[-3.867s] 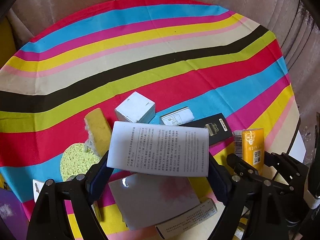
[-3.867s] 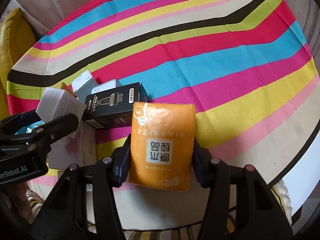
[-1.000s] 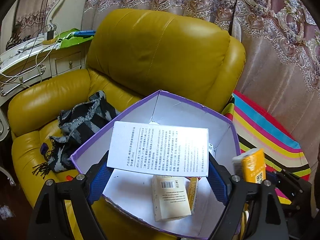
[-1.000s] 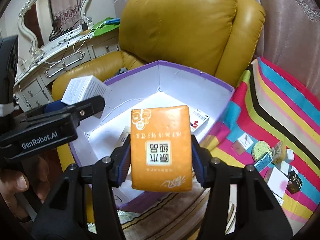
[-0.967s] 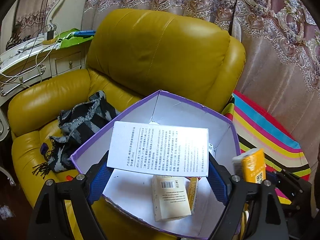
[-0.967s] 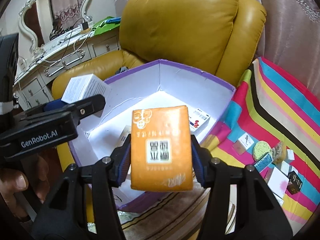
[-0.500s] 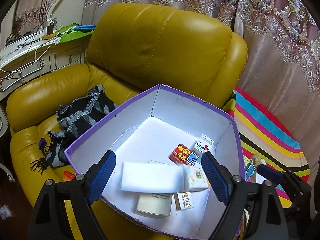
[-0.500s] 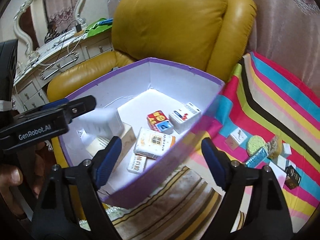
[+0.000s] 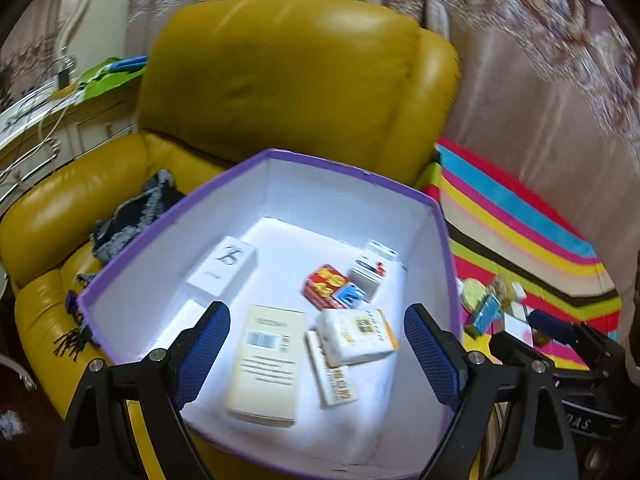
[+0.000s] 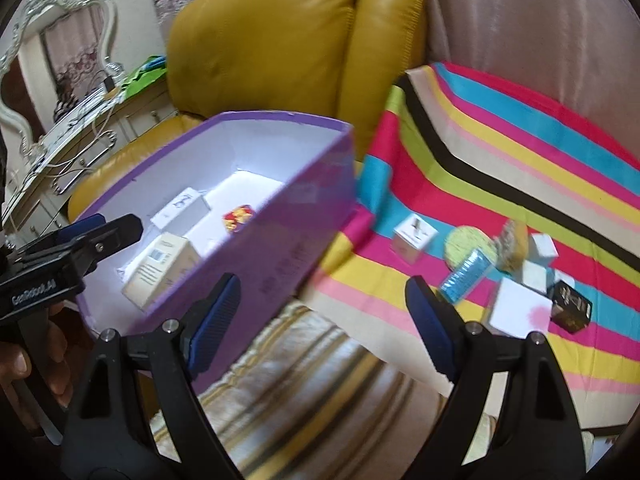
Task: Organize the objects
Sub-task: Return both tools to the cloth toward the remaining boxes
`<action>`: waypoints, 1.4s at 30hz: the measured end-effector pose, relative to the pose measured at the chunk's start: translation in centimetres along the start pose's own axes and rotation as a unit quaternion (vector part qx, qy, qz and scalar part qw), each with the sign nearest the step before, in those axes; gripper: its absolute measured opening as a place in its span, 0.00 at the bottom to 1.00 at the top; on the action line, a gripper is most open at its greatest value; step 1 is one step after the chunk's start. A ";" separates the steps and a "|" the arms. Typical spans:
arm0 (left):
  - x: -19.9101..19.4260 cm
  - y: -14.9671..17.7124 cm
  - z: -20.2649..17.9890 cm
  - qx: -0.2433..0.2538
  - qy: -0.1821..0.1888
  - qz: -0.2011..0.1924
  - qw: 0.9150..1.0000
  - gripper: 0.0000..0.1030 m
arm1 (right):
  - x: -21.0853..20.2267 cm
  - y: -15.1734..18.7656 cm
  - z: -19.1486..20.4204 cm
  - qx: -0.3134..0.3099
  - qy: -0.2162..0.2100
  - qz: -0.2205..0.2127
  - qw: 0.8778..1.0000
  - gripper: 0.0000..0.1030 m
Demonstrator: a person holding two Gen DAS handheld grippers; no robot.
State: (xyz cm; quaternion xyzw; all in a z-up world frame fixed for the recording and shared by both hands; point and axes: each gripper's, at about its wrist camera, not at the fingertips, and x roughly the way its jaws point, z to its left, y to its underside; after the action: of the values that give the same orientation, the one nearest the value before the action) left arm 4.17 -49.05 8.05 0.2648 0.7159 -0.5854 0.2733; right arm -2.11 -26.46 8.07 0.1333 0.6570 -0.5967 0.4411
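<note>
patterned curtains [image 9: 560, 40] and a mustard leather armchair [image 9: 296, 76] fill the background in both views; a dark scarf [image 9: 128, 216] lies on the chair seat. purple storage box [image 9: 256, 168] with white inside sits on the armchair, beside the striped cloth-covered surface [image 10: 520, 152]. my left tool [image 9: 316, 340] hovers over the near edge of the box, both blue-padded fingers [image 9: 204, 340] spread wide, nothing between them. inside the box i log: a white carton with a script logo [image 9: 224, 266] near the left wall, a cream carton with barcode [image 9: 266, 364] lying flat at the front, an orange-and-white tissue pack [image 9: 356, 336] just right of it and resting over a narrow flat box [image 9: 332, 380], a red-and-blue small box [image 9: 328, 286] further back, and a white box with red and blue print [image 9: 372, 270] touching it near the right wall. my right tool [image 10: 322, 320] is also fully apart and empty, held outside the box near its corner, over a gold striped cushion or seat [image 10: 304, 384]. right wrist view is motion-blurred. on the surface i see a small white cube with a bird mark [image 10: 414, 238], a round green sponge [image 10: 470, 246], a blue packet [image 10: 466, 274] leaning against it, a yellowish sponge block [image 10: 514, 248], two small white boxes [image 10: 542, 248], a flat white-and-pink box [image 10: 520, 312] and a black box [image 10: 570, 306] clustered together. a hand [image 10: 36, 356] grips the left tool's handle at the left edge of the right wrist view.
</note>
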 end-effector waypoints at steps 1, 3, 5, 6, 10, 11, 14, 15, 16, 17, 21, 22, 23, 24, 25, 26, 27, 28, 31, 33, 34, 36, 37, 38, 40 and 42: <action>0.3 0.1 -0.5 0.007 -0.002 0.004 1.000 0.87 | 0.0 0.2 -0.7 0.005 0.002 0.002 1.000 0.84; 0.9 0.2 -1.4 0.021 -0.008 0.015 1.000 0.87 | 0.0 0.6 -1.9 0.014 0.008 0.004 1.000 0.84; 1.9 0.2 -2.7 0.049 -0.029 0.035 0.998 0.87 | -0.1 1.1 -3.1 0.024 0.017 0.005 1.000 0.84; 2.3 0.3 -3.2 0.063 -0.035 0.042 0.996 0.87 | -0.1 1.3 -3.7 0.031 0.019 0.006 0.999 0.84; 3.3 0.0 -4.3 0.083 -0.023 0.067 0.994 0.83 | -0.2 2.0 -5.6 0.053 0.024 0.009 0.998 0.85; 2.9 -0.3 -4.0 0.070 -0.007 0.062 0.996 0.83 | -0.2 2.2 -5.9 0.055 0.026 0.010 0.998 0.85; 1.7 -0.8 -4.2 0.063 0.002 0.043 0.997 0.83 | -0.6 2.9 -7.3 0.051 0.041 0.008 0.998 0.85; 1.3 -0.9 -4.5 0.064 0.005 0.036 0.997 0.83 | -0.6 3.2 -8.0 0.054 0.050 0.008 0.997 0.85; 0.8 -1.1 -4.9 0.066 0.014 0.031 0.997 0.83 | -0.7 3.5 -8.8 0.059 0.056 0.009 0.997 0.85; 0.5 -1.1 -5.3 0.070 0.019 0.027 0.997 0.83 | -0.7 3.6 -9.4 0.065 0.059 0.011 0.996 0.85; -0.1 -1.5 -7.6 0.086 0.036 0.017 0.995 0.83 | -1.3 4.7 -13.1 0.107 0.079 0.013 0.991 0.85; -0.2 -1.5 -8.3 0.091 0.041 0.014 0.995 0.83 | -1.4 4.9 -13.8 0.111 0.087 0.012 0.990 0.85; -0.1 -1.5 -8.8 0.093 0.045 0.014 0.995 0.83 | -1.6 5.2 -14.5 0.117 0.098 0.011 0.988 0.85; -0.1 -1.4 -9.4 0.097 0.052 0.015 0.994 0.83 | -1.8 5.4 -15.3 0.121 0.110 0.010 0.987 0.85; -0.1 -1.3 -10.1 0.103 0.058 0.016 0.993 0.83 | -1.9 5.7 -16.1 0.127 0.119 0.010 0.985 0.85; 0.0 -1.1 -10.9 0.110 0.063 0.018 0.992 0.83 | -2.1 6.0 -16.9 0.133 0.128 0.009 0.983 0.85; 0.1 -0.9 -11.7 0.117 0.067 0.020 0.991 0.83 | -2.3 6.2 -17.5 0.137 0.133 0.008 0.981 0.85; 0.3 -0.7 -12.6 0.126 0.073 0.024 0.989 0.83 | -2.4 6.4 -18.1 0.143 0.139 0.008 0.980 0.85; 0.9 -0.1 -14.7 0.141 0.083 0.036 0.986 0.83 | -2.6 7.0 -20.0 0.159 0.147 0.009 0.976 0.85; 1.5 0.2 -15.8 0.148 0.091 0.044 0.984 0.83 | -2.7 7.4 -21.2 0.169 0.154 0.010 0.974 0.85; 1.8 0.4 -16.5 0.154 0.095 0.050 0.982 0.83 | -2.7 7.6 -21.6 0.173 0.157 0.011 0.972 0.85; 2.5 0.8 -17.6 0.163 0.098 0.058 0.980 0.83 | -2.6 8.1 -22.5 0.180 0.158 0.013 0.971 0.85; 3.0 1.0 -18.2 0.168 0.100 0.065 0.978 0.83 | -2.5 8.3 -22.9 0.183 0.159 0.015 0.970 0.85; 3.5 1.1 -18.6 0.172 0.100 0.070 0.978 0.83 | -2.4 8.4 -23.4 0.187 0.161 0.017 0.969 0.85; 4.5 1.4 -19.7 0.180 0.101 0.080 0.975 0.83 | -2.4 8.9 -24.6 0.202 0.169 0.018 0.965 0.85; 5.4 1.6 -20.8 0.188 0.103 0.089 0.973 0.83 | -2.3 9.2 -25.6 0.216 0.169 0.019 0.961 0.85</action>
State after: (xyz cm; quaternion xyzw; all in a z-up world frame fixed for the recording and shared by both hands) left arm -0.28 -27.99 6.58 0.4333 0.5908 -0.6522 0.1945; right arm -5.07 -0.18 1.05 0.3373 0.5747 -0.6846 0.2954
